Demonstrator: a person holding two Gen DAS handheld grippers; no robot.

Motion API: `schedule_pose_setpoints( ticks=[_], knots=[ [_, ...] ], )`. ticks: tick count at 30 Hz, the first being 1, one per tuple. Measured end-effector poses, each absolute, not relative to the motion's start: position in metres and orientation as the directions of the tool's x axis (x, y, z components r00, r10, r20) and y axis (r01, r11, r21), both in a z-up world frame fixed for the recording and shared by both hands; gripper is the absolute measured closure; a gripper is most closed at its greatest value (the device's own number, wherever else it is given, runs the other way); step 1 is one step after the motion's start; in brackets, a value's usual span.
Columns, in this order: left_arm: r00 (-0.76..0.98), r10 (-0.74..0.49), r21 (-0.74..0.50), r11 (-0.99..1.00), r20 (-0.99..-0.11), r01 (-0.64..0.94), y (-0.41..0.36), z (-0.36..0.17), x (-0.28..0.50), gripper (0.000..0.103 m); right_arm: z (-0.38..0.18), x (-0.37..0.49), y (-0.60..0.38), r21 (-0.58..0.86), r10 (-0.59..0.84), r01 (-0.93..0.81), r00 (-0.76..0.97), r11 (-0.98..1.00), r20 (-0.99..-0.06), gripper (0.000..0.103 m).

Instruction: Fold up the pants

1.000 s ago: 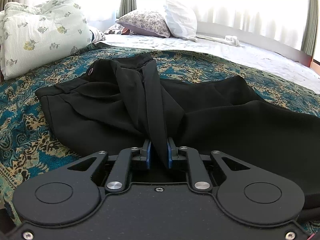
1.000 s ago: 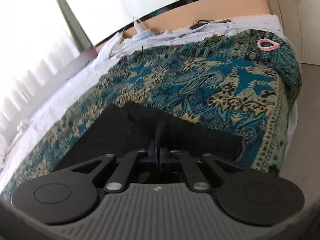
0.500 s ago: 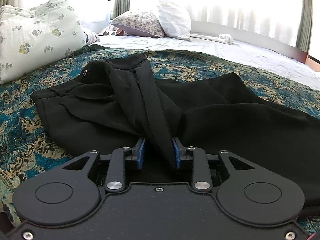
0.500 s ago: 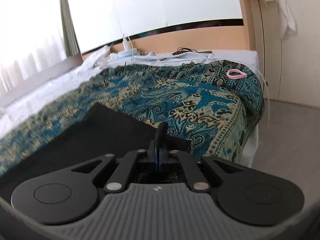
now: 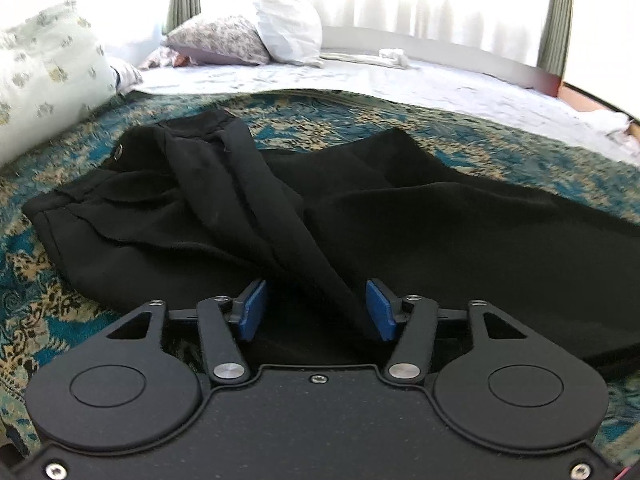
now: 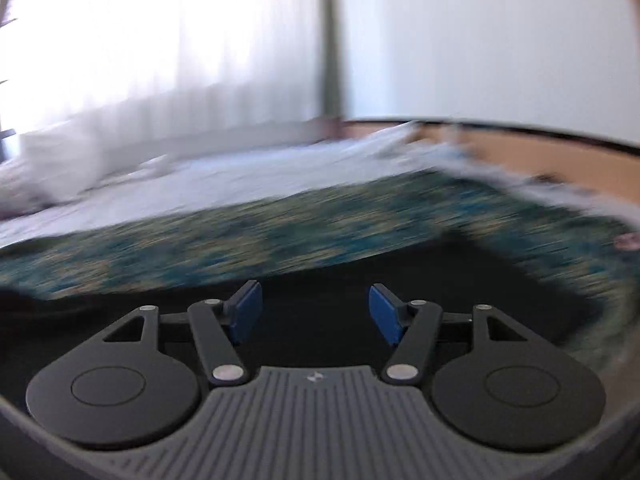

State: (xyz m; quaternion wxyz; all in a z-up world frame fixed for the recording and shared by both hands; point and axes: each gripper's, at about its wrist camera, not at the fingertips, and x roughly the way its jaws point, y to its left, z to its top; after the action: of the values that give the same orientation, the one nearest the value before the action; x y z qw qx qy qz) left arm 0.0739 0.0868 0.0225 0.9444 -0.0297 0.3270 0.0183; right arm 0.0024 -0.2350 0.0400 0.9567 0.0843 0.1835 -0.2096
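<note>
We see the black pants point(image 5: 400, 232) lying on the bed point(image 5: 360, 112) to be folded; the left gripper point(image 5: 316, 306) jaws are opening around a fold; the right gripper point(image 6: 316, 312) jaws are opening too, holding nothing.

Pants point(image 5: 400, 232) black, plain, no pattern I can pick out; small silver button point(image 5: 117, 152) near waistband. Bedspread point(image 5: 52, 292) teal-blue with tan and black paisley. Sheet point(image 5: 400, 84) at bed's far edge pale white. Big pillow point(image 5: 44, 68) at far left corner pale green, yellow-grey floral print. Smaller pillow point(image 5: 220, 38) grey speckled floral. Gripper pads point(image 5: 252, 312) blue, bodies black. My right view blurred; same teal bedspread point(image 6: 320, 232).
</note>
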Motion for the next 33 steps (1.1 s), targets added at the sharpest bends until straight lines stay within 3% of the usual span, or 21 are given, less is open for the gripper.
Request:
schedule_pose_setpoints(
  ticks=[3,5,7,9,14,18,21,23,24,25,26,27,28,33],
  knots=[
    [0.785,-0.017,-0.086,0.995,-0.62,-0.046,0.098,0.036,0.073,0.041,0.035,0.027,-0.193,0.11,-0.226,0.302,0.869,0.947,-0.439,0.029],
    [0.795,-0.027,-0.09,0.995,-0.606,-0.035,0.105,0.048,0.078,0.032,0.028,0.039,-0.168,0.101,-0.154,0.227,0.868,0.969,-0.472,0.029],
    [0.808,-0.016,-0.07,0.997,-0.588,-0.03,0.11,0.061,0.092,0.014,0.019,0.047,-0.15,0.073,-0.11,0.171,0.852,0.983,-0.512,0.029],
    [0.816,0.009,-0.05,0.998,-0.578,-0.046,0.114,0.074,0.115,0.009,0.007,0.054,-0.13,-0.012,-0.118,0.133,0.828,0.991,-0.548,0.029],
    [0.792,0.095,-0.029,0.99,-0.603,-0.141,0.125,0.078,0.203,0.006,-0.002,0.05,-0.106,-0.144,-0.15,0.087,0.842,0.986,-0.519,0.026],
    [0.711,0.299,0.12,0.949,-0.636,-0.292,0.127,0.063,0.273,0.007,-0.003,0.047,-0.106,-0.125,-0.144,0.092,0.847,0.988,-0.512,0.024],
    [0.663,0.366,0.188,0.926,-0.653,-0.327,0.133,0.051,0.302,0.007,-0.004,0.046,-0.108,-0.116,-0.138,0.091,0.85,0.989,-0.509,0.024],
    [0.624,0.367,0.179,0.922,-0.69,-0.344,0.14,0.041,0.316,0.013,-0.005,0.049,-0.11,-0.111,-0.134,0.089,0.851,0.99,-0.508,0.023],
    [0.605,0.358,0.161,0.921,-0.711,-0.356,0.145,0.037,0.32,0.027,-0.005,0.05,-0.111,-0.107,-0.131,0.089,0.851,0.99,-0.508,0.023],
    [0.592,0.347,0.139,0.919,-0.728,-0.369,0.15,0.033,0.321,0.05,-0.005,0.05,-0.112,-0.102,-0.129,0.089,0.852,0.991,-0.508,0.023],
    [0.592,0.337,0.116,0.918,-0.732,-0.379,0.154,0.032,0.319,0.062,-0.005,0.05,-0.112,-0.098,-0.126,0.088,0.852,0.991,-0.508,0.023],
    [0.611,0.334,0.095,0.916,-0.718,-0.389,0.157,0.035,0.313,0.085,-0.005,0.05,-0.113,-0.094,-0.123,0.087,0.853,0.992,-0.508,0.023],
    [0.643,0.314,0.065,0.922,-0.699,-0.381,0.161,0.039,0.305,0.093,-0.005,0.05,-0.113,-0.091,-0.122,0.087,0.853,0.992,-0.508,0.023],
    [0.795,0.283,0.032,0.948,-0.536,-0.317,0.174,0.07,0.249,0.097,-0.005,0.049,-0.114,-0.09,-0.119,0.085,0.853,0.992,-0.508,0.023]
  ],
)
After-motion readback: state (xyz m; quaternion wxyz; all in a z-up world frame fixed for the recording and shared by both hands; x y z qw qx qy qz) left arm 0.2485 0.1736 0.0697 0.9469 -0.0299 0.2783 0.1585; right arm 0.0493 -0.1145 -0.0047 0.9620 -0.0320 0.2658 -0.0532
